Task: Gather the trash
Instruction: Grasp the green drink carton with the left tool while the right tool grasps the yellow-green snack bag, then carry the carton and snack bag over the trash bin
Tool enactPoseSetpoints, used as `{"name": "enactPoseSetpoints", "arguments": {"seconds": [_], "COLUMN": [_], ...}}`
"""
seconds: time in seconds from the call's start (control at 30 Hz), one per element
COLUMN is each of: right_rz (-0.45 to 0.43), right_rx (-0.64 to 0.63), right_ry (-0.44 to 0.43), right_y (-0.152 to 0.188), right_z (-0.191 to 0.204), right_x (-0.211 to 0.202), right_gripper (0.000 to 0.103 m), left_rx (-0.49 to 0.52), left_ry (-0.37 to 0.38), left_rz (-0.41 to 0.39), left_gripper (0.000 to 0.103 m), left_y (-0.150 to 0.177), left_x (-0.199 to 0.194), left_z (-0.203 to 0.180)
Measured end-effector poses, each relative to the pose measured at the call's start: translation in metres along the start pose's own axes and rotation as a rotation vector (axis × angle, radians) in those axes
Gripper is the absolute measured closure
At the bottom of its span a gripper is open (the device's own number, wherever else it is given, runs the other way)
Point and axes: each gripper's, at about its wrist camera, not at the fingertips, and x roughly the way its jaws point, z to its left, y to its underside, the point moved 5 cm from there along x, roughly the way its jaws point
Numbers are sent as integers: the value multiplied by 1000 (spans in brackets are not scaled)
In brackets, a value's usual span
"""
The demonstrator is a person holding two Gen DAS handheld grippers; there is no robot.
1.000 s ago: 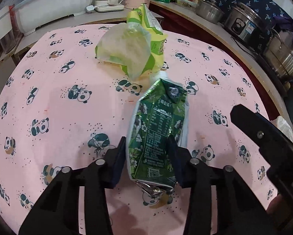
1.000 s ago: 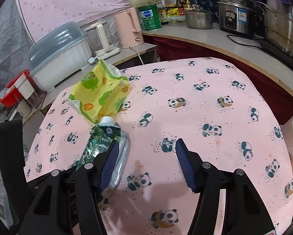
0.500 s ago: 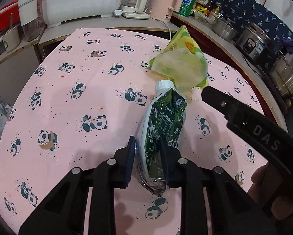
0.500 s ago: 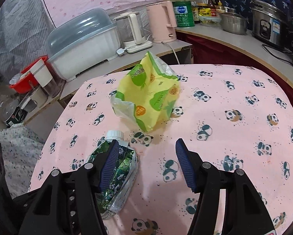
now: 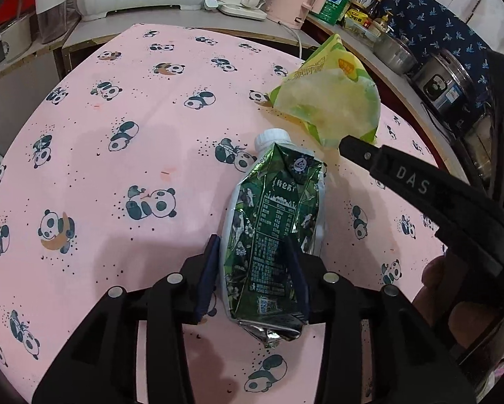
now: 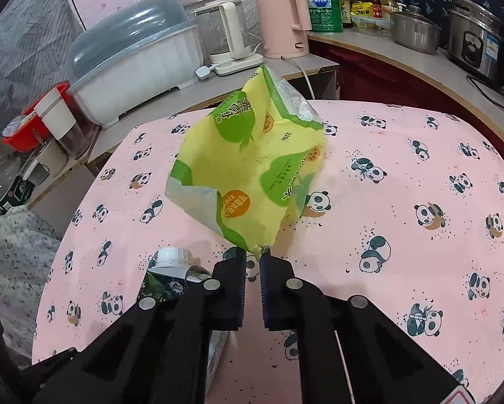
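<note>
The yellow bag [image 6: 252, 168] is pinched only by its corner in the right gripper [image 6: 252, 262], so slippage is risked; the carton [image 5: 275, 235] sits between the opening left fingers [image 5: 208, 272] and may drop.

The right gripper [image 6: 252, 258], which a second ago stood wide open over bare cloth beside the green carton [image 5: 275, 245], now sits pinched shut on the lowest corner of the yellow-green bag [image 6: 252, 171], having moved toward it. The left gripper [image 5: 253, 269] squeezed the carton tighter half a second ago; now its jaws are opening, with the crumpled carton between them. In the left view the right gripper reaches further across, up to the bag [image 5: 329, 107].
</note>
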Motion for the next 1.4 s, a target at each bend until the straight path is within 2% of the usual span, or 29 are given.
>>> {"name": "enactPoseSetpoints", "arguments": {"seconds": [0.1, 0.17, 0.23, 0.47, 0.9, 1.4], "right_rz": [-16, -26, -38, -84, -191, -301], "right_rx": [12, 31, 44, 76, 189, 355], "right_ry": [-1, -3, 1, 18, 64, 153], "right_y": [5, 8, 11, 24, 43, 93], "right_z": [-8, -15, -21, -43, -113, -230], "right_x": [-10, -18, -27, -60, -141, -242], "right_gripper": [100, 100, 100, 101, 101, 101], "left_rx": [3, 12, 20, 85, 244, 435], "left_ry": [14, 29, 46, 51, 78, 132], "left_rz": [-2, 1, -10, -35, -60, -75], "left_gripper": [65, 74, 79, 85, 86, 86], "left_y": [-2, -2, -2, 4, 32, 73], "left_x": [4, 4, 0, -15, -41, -62], "left_z": [-6, -11, -18, -47, -134, -266]}}
